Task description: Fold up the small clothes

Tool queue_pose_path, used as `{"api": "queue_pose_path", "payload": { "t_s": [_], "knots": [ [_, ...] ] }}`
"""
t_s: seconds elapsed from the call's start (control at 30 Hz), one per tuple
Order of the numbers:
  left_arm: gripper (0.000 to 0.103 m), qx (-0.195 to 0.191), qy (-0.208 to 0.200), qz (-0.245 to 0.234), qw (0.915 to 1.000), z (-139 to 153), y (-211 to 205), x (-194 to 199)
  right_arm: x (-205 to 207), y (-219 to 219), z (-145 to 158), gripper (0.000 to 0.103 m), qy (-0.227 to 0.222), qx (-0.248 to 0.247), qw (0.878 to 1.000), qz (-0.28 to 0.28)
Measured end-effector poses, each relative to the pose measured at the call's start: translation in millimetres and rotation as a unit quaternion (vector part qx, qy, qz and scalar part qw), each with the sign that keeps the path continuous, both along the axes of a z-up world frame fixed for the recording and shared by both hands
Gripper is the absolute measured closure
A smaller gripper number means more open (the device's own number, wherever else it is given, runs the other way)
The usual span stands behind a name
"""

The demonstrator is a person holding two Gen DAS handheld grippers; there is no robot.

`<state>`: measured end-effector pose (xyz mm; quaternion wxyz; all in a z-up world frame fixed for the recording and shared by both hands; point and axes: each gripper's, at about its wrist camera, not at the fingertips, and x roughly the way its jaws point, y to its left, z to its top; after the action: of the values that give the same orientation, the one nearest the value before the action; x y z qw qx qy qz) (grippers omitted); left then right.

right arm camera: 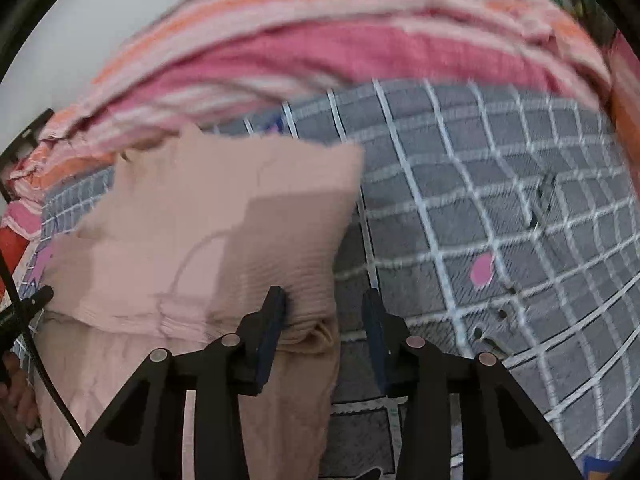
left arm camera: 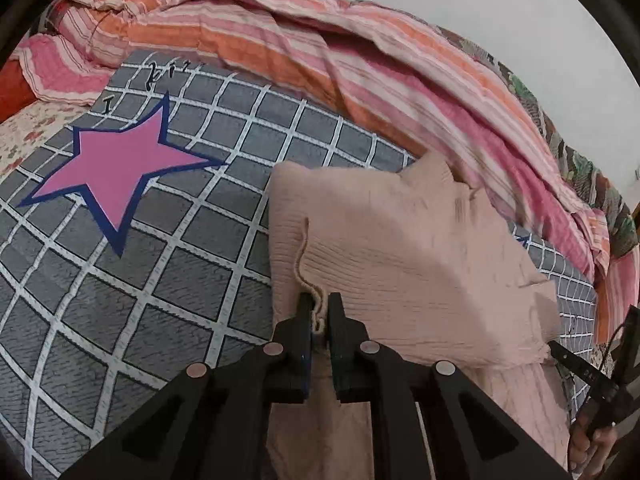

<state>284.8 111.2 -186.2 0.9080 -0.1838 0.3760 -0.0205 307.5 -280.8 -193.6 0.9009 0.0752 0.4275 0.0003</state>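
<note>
One pink knit top [left arm camera: 400, 248] lies on the bed, on a grey checked sheet [left arm camera: 160, 280] with a big pink star [left arm camera: 116, 160] on it. The striped blanket [left arm camera: 280, 52] is bunched up behind it, by the wall.

The top looks partly folded. Its upper part lies doubled over the lower part, and a fold edge shows across it in both views. So some of the job seems done, but the top is not yet a small, neat bundle. The lower part that hangs toward the cameras is not tucked in yet.

The left tongs [left arm camera: 320, 312] are clenched on the near edge of the top, with a bit of knit trim squeezed between the two tips. The right tongs [right arm camera: 324, 304] are at the other near corner. Their jaws stand apart with a rolled bit of the top between them. One finger touches the cloth, but the other is clear of it, so they are not gripping it. A person's hand [left arm camera: 592, 452] shows at the edge of the left view, holding the right tongs.

What is probably left: get a grip on both corners, then lift and lay the top over once more, and smooth it flat. No other clothes can be seen waiting.
</note>
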Motion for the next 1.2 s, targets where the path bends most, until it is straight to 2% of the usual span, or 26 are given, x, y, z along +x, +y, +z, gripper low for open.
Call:
{"api": "queue_pose_path", "payload": {
  "t_s": [0.07, 0.13, 0.17, 0.3, 0.47, 0.7, 0.87, 0.93, 1.2],
  "knots": [
    [0.088, 0.023, 0.0, 0.002, 0.9997, 0.4, -1.9, -4.5, -0.8, -5.0, -0.4, 0.06, -0.003, 0.016, 1.0, -0.004],
    [0.054, 0.059, 0.012, 0.025, 0.9979, 0.1, -4.2, -6.4, -3.0, -5.2, -0.9, 0.058, -0.007, 0.013, 1.0, -0.01],
    [0.053, 0.064, 0.011, 0.028, 0.9975, -0.1, -4.1, -7.5, -3.3, -3.8, -1.0, 0.057, -0.009, 0.008, 1.0, -0.009],
    [0.053, 0.058, 0.004, 0.023, 0.9981, 1.2, -2.8, -10.2, -9.2, 0.9, 2.8, 0.056, -0.021, -0.009, 1.0, -0.008],
    [0.053, 0.088, -0.001, 0.02, 0.9959, 4.1, -11.1, -13.9, -14.3, 0.9, 7.5, 0.056, -0.035, -0.003, 0.999, -0.009],
    [0.054, 0.122, -0.007, 0.014, 0.9924, 7.4, -24.0, -18.3, -19.9, 1.7, 6.4, 0.056, -0.033, -0.001, 0.999, -0.01],
    [0.054, 0.131, -0.01, 0.011, 0.9913, 8.5, -26.4, -19.4, -18.8, 8.6, 6.7, 0.06, -0.031, -0.022, 0.999, -0.002],
    [0.058, 0.133, -0.012, 0.006, 0.9911, 9.1, -28.0, -20.2, -18.7, 8.9, 7.2, 0.06, -0.032, -0.026, 0.999, 0.0],
    [0.058, 0.151, -0.018, -0.014, 0.9883, 11.8, -35.5, -26.0, -24.2, 11.2, 11.6, 0.06, -0.036, -0.037, 0.999, 0.012]
  ]
}}
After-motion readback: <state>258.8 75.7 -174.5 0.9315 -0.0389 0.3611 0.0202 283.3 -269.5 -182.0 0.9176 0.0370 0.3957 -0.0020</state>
